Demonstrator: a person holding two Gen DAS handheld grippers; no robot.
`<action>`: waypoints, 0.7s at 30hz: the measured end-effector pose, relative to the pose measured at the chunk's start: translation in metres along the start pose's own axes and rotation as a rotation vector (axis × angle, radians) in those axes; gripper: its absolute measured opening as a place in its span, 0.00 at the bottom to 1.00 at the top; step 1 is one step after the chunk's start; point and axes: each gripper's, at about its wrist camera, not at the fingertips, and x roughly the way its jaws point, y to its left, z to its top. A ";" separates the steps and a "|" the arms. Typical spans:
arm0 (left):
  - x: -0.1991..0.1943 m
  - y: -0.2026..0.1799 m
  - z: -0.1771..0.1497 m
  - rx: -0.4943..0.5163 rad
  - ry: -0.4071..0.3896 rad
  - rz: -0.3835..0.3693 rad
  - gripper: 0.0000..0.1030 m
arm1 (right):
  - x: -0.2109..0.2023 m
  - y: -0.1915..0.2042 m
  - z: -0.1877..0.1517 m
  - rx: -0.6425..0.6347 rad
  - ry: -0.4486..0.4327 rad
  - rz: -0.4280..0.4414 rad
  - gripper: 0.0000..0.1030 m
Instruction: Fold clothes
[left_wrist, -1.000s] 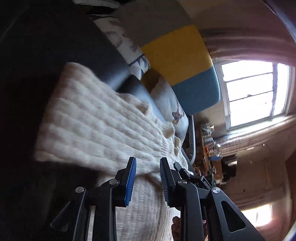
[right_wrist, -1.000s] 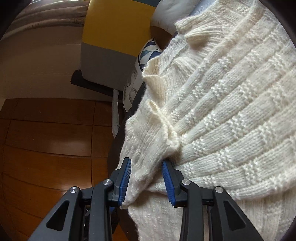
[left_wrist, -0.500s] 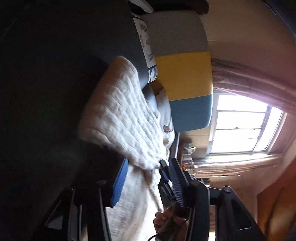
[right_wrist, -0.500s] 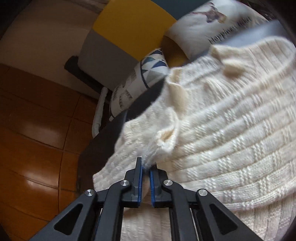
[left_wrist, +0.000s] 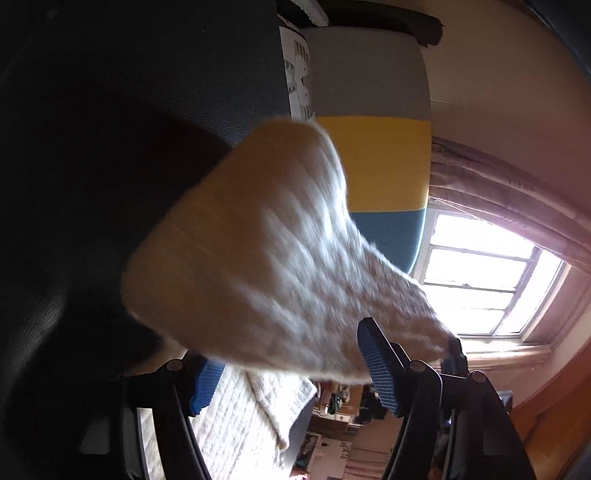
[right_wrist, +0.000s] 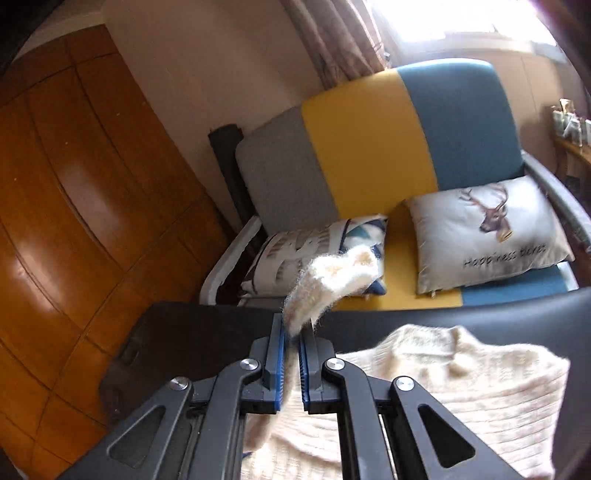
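A cream knit sweater (right_wrist: 454, 384) lies on a black tabletop (right_wrist: 192, 343). My right gripper (right_wrist: 291, 354) is shut on an edge of it, and a fuzzy tuft of knit (right_wrist: 332, 284) sticks up past the pads. It holds that edge high above the table. In the left wrist view the lifted part of the sweater (left_wrist: 258, 258) hangs blurred across the front. My left gripper (left_wrist: 291, 374) sits under it with its jaws opening. Knit lies between the blue pads (left_wrist: 376, 365), which do not press on it.
Behind the table stands a sofa (right_wrist: 362, 147) in grey, yellow and blue. On it lie a deer-print pillow (right_wrist: 487, 229) and a patterned pillow (right_wrist: 306, 254). A wooden wardrobe (right_wrist: 74, 184) fills the left. A bright window (left_wrist: 487, 273) with curtains lies beyond.
My right gripper closed on the sweater's edge and rose, pulling the cloth up off the table. My left gripper's jaws spread apart and it rolled. The knit now hangs lifted before it.
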 end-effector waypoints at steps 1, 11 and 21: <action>0.002 0.001 0.001 0.001 -0.013 0.014 0.68 | -0.007 -0.010 0.002 0.002 -0.013 -0.024 0.05; 0.021 0.003 -0.004 0.075 -0.038 0.115 0.68 | -0.024 -0.194 -0.110 0.392 0.099 -0.180 0.05; 0.020 -0.014 -0.011 0.277 -0.109 0.290 0.12 | -0.030 -0.248 -0.170 0.521 0.093 -0.109 0.05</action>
